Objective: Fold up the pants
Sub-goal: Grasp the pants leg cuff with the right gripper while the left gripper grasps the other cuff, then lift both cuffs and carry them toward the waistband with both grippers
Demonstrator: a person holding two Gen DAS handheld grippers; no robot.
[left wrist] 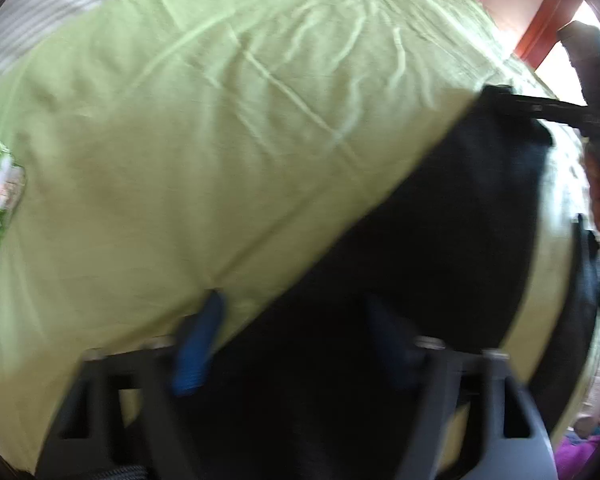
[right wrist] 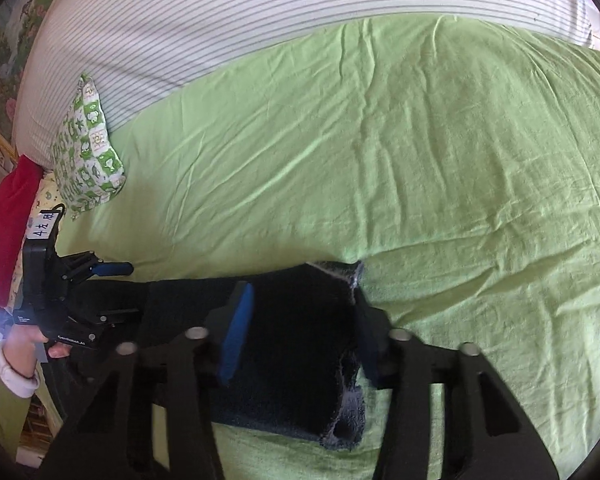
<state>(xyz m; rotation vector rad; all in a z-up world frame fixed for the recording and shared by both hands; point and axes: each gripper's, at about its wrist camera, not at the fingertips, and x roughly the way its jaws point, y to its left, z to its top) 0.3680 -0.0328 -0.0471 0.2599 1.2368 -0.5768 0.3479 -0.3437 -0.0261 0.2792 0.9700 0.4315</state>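
Dark navy pants (right wrist: 296, 344) lie folded in a band on the green bed sheet (right wrist: 380, 160). My right gripper (right wrist: 300, 340) is open, its blue-padded fingers (right wrist: 236, 336) straddling the pants' right end, where a grey fleecy lining shows. My left gripper (left wrist: 296, 340) is open over the other end of the pants (left wrist: 420, 260), one blue finger (left wrist: 198, 344) on the sheet beside the cloth. It also shows in the right wrist view (right wrist: 112, 272), at the far left. The right gripper (left wrist: 540, 112) shows at the top right of the left wrist view.
A green patterned pillow (right wrist: 88, 152) and a red cushion (right wrist: 4, 232) lie at the left of the bed. A white striped blanket (right wrist: 260, 12) covers the far side. A red-brown door frame (left wrist: 540, 28) stands beyond the bed.
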